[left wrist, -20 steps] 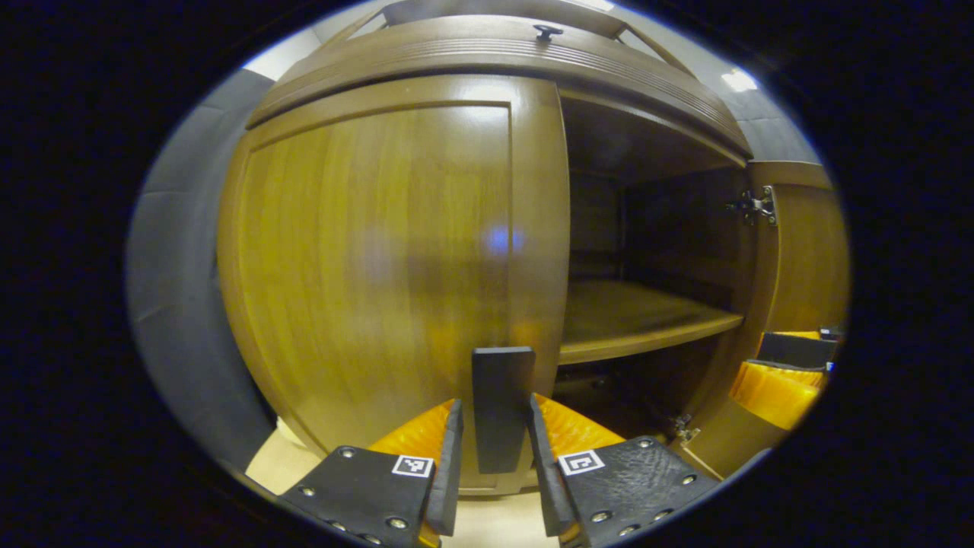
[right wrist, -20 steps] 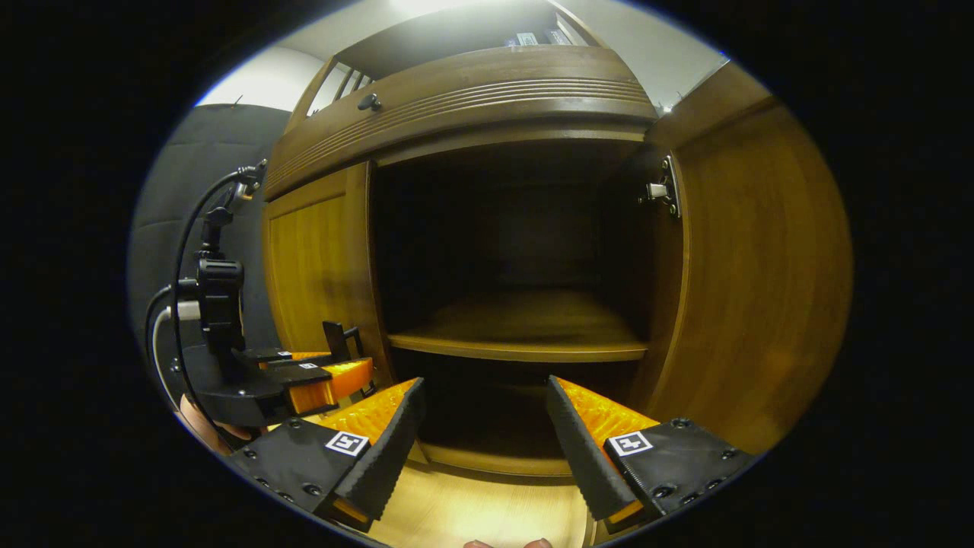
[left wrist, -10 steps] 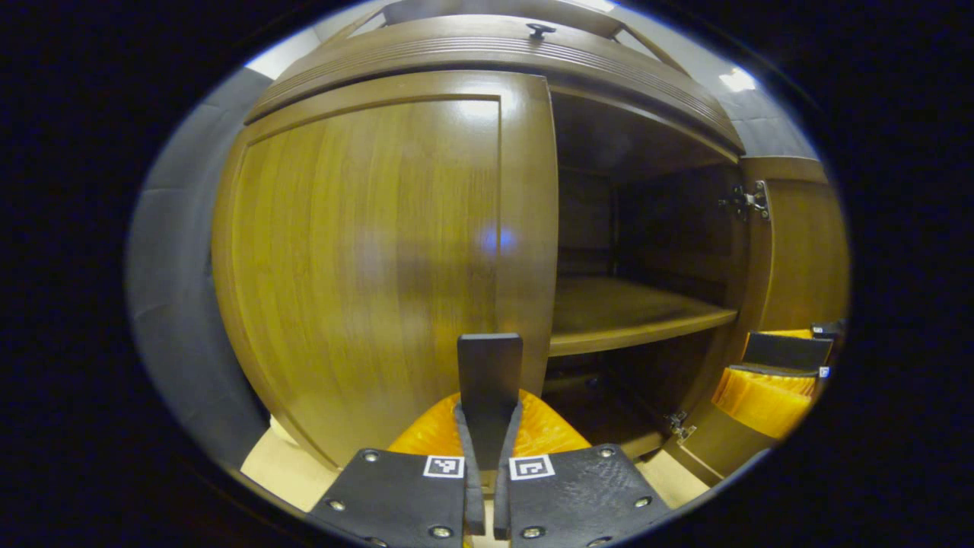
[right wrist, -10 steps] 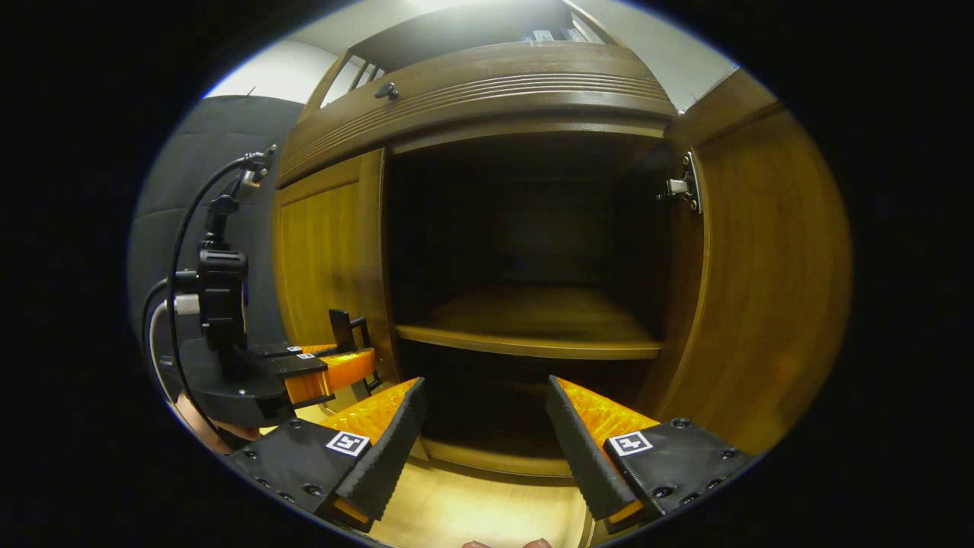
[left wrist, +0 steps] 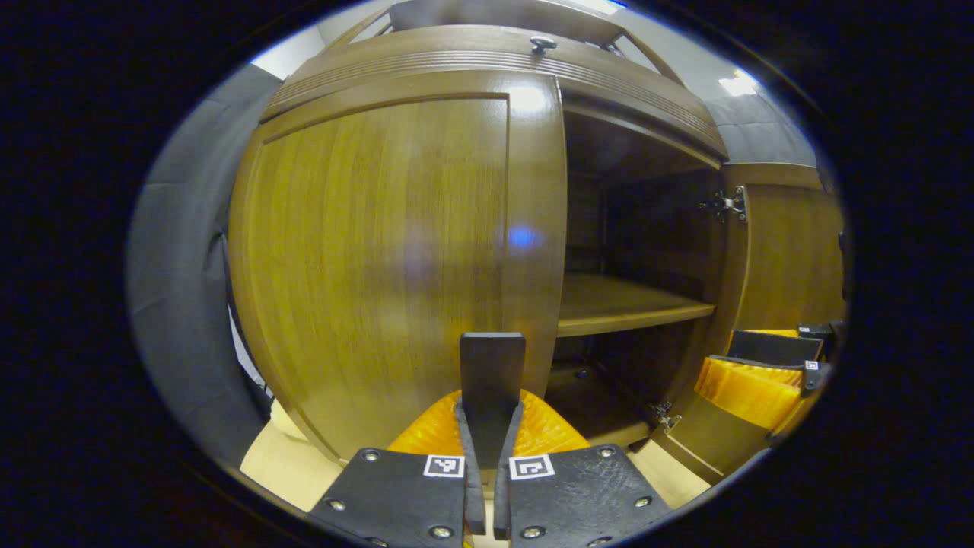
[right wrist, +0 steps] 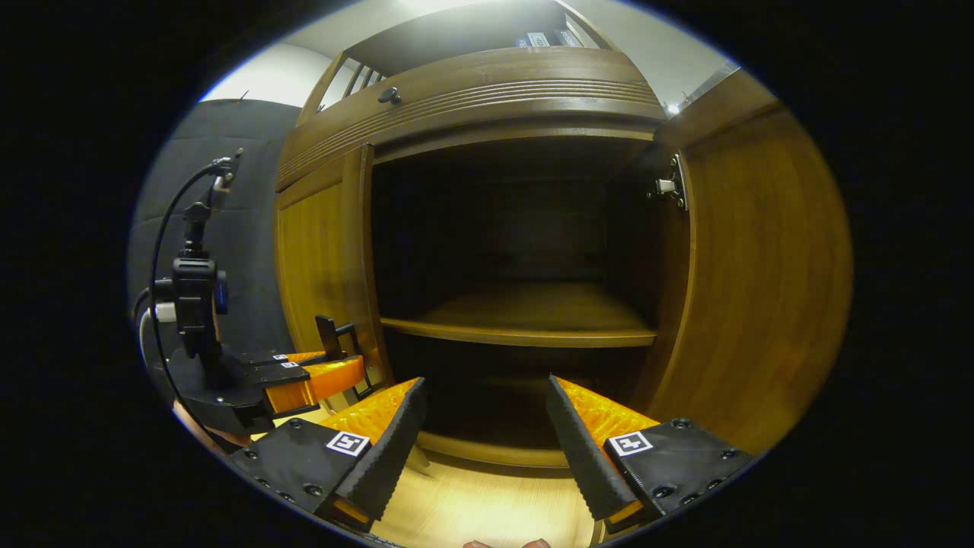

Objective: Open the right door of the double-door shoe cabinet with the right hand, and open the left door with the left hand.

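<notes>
In the left gripper view, the brown wooden left door (left wrist: 380,236) fills the middle. My left gripper (left wrist: 489,412) is shut on its upright black handle (left wrist: 492,365) near the door's lower right edge. The door stands slightly ajar. The right door (left wrist: 791,251) hangs wide open at the right, with my right gripper (left wrist: 753,373) below it. In the right gripper view, my right gripper (right wrist: 483,390) is open and holds nothing, facing the dark cabinet inside. The open right door (right wrist: 761,266) is on its right. At the left, the left gripper (right wrist: 312,374) holds the handle (right wrist: 329,339) of the left door (right wrist: 319,259).
A wooden shelf (right wrist: 525,327) crosses the open cabinet inside. Above the doors runs a ribbed drawer front with a small dark knob (right wrist: 389,95). Metal hinges (right wrist: 670,186) sit on the right door. Light wooden floor (right wrist: 487,510) lies below. A grey padded wall (left wrist: 175,266) stands left of the cabinet.
My left gripper's fingers closed on the left door's black handle, and the door has since swung out a little. The right gripper stays open and has barely shifted.
</notes>
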A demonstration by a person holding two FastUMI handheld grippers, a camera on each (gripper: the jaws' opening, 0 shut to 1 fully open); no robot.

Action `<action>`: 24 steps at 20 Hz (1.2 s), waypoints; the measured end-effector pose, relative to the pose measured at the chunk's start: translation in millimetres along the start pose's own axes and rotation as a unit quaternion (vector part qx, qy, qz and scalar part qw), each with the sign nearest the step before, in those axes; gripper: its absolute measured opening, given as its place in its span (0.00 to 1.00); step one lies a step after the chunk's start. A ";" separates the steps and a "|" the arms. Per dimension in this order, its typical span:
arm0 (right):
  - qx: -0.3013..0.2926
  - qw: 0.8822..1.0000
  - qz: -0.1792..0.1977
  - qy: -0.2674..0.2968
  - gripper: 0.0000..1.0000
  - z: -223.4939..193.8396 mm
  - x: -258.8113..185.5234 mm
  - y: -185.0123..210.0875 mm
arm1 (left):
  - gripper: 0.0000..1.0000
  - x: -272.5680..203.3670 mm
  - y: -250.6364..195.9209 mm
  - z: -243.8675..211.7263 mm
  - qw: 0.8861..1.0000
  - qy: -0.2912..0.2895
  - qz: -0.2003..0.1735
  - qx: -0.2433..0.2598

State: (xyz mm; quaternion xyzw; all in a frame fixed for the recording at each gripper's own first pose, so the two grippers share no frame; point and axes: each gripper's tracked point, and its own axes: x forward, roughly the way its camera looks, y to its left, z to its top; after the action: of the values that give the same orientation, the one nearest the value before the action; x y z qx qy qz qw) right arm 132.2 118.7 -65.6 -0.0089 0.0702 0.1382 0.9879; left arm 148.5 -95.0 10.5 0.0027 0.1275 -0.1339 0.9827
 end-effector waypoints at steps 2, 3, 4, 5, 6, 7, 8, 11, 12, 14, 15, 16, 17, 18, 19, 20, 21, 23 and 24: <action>0.005 1.000 -0.003 0.003 0.96 -2.3 -3.5 2.8 | 0.07 -1.4 -5.7 2.8 1.000 -0.002 -0.007 -0.010; 0.006 1.000 -0.004 0.005 0.96 -3.0 -2.0 1.2 | 0.07 -3.0 -6.6 0.7 1.000 -0.002 -0.006 -0.008; 0.007 1.000 -0.004 0.007 0.96 -3.4 -1.0 0.2 | 0.07 -4.9 -5.3 0.2 1.000 -0.003 -0.005 -0.006; 0.007 1.000 -0.005 0.010 0.96 -3.9 -1.2 0.2 | 0.07 -4.5 -3.7 -1.4 1.000 -0.004 -0.005 -0.006; 0.008 1.000 -0.006 0.012 0.96 -4.7 -2.1 0.2 | 0.07 -5.0 -4.0 -1.3 1.000 -0.005 -0.005 -0.009; 0.007 1.000 -0.008 0.013 0.96 -5.3 -3.2 -0.2 | 0.07 -6.7 -4.8 0.0 1.000 -0.006 -0.006 -0.011; 0.007 1.000 -0.010 0.013 0.96 -8.2 -1.3 -0.2 | 0.07 -8.6 -3.7 1.6 1.000 -0.007 -0.007 -0.010; 0.003 1.000 -0.015 0.017 0.96 -13.7 -1.6 -1.2 | 0.07 -14.6 -5.3 12.2 1.000 -0.006 -0.012 -0.008; 0.002 1.000 -0.016 0.020 0.96 -16.3 -2.9 -1.6 | 0.07 -15.8 -5.1 16.8 1.000 -0.007 -0.012 -0.009; 0.002 1.000 -0.017 0.026 0.96 -20.1 -6.0 -4.8 | 0.07 -19.2 -3.5 19.7 1.000 -0.011 -0.010 -0.007; 0.004 0.999 -0.017 0.028 0.96 -22.0 -4.8 -4.2 | 0.07 -21.0 -3.6 20.6 1.000 -0.011 -0.009 -0.006; 0.005 0.999 -0.016 0.029 0.96 -23.7 -4.4 -3.3 | 0.07 -21.4 -4.1 23.3 1.000 -0.011 -0.011 -0.004; 0.005 0.999 -0.015 0.030 0.96 -25.6 -3.3 -2.7 | 0.07 -23.1 -5.8 23.6 1.000 -0.012 -0.012 -0.006; 0.005 0.999 -0.013 0.031 0.98 -26.5 -3.5 -3.5 | 0.07 -25.2 -5.7 23.3 1.000 -0.012 -0.012 -0.009; 0.005 0.999 -0.011 0.031 0.96 -26.9 -3.8 -4.1 | 0.07 -27.0 -1.2 18.8 1.000 -0.014 -0.011 -0.008; 0.004 0.999 -0.008 0.030 0.96 -27.5 -3.3 -5.5 | 0.07 -27.9 -0.8 17.2 1.000 -0.015 -0.010 -0.004; 0.001 1.000 -0.006 0.030 0.96 -27.9 -2.5 -5.4 | 0.07 -28.1 -4.2 19.6 1.000 -0.016 -0.008 -0.001; -0.004 1.000 -0.002 0.030 0.98 -31.9 -1.7 -8.9 | 0.07 -32.6 -14.2 16.5 1.000 -0.018 -0.003 -0.009; -0.005 1.000 -0.001 0.029 0.98 -32.2 -2.6 -12.0 | 0.07 -31.8 -10.4 15.0 1.000 -0.018 0.001 -0.015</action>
State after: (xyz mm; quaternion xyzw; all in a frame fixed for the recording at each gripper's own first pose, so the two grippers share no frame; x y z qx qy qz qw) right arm 128.7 105.3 -97.1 -0.0182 0.0984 0.1373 0.9855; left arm 119.8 -97.3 33.3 -0.0139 0.1117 -0.1312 0.9850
